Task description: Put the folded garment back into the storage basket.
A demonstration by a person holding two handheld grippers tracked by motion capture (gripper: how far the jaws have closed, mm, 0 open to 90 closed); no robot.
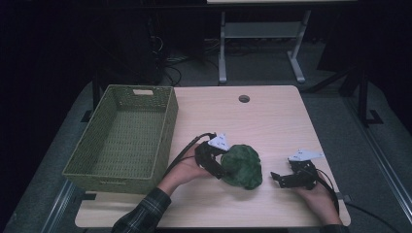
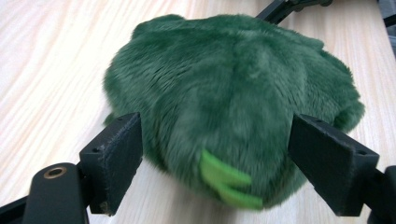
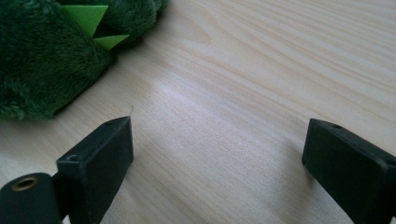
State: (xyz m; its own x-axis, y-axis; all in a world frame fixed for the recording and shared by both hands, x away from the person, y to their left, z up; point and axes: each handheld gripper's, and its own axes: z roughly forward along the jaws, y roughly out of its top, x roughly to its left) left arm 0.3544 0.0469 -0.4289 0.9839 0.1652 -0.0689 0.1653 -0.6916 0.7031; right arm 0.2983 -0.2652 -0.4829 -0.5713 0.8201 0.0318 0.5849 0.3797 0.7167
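A dark green plush toy (image 1: 243, 166) with light green felt spikes (image 2: 229, 182) lies on the wooden table (image 1: 252, 121), toward its front. My left gripper (image 1: 224, 167) comes at the toy from the left. In the left gripper view its jaws stand wide on either side of the toy (image 2: 224, 84), with the left gripper (image 2: 212, 126) open and the pads not pressing the fur. My right gripper (image 1: 276, 178) rests low over the table to the toy's right, pointing toward it. It is open (image 3: 217, 126) over bare wood, with the toy (image 3: 42, 70) off to one side.
A large green woven basket (image 1: 112, 180) sits at the table's left side, close to my left forearm. A round cable hole (image 1: 244, 98) is near the far edge. Beyond the table stands a grey desk frame (image 1: 262, 29) on the dark floor.
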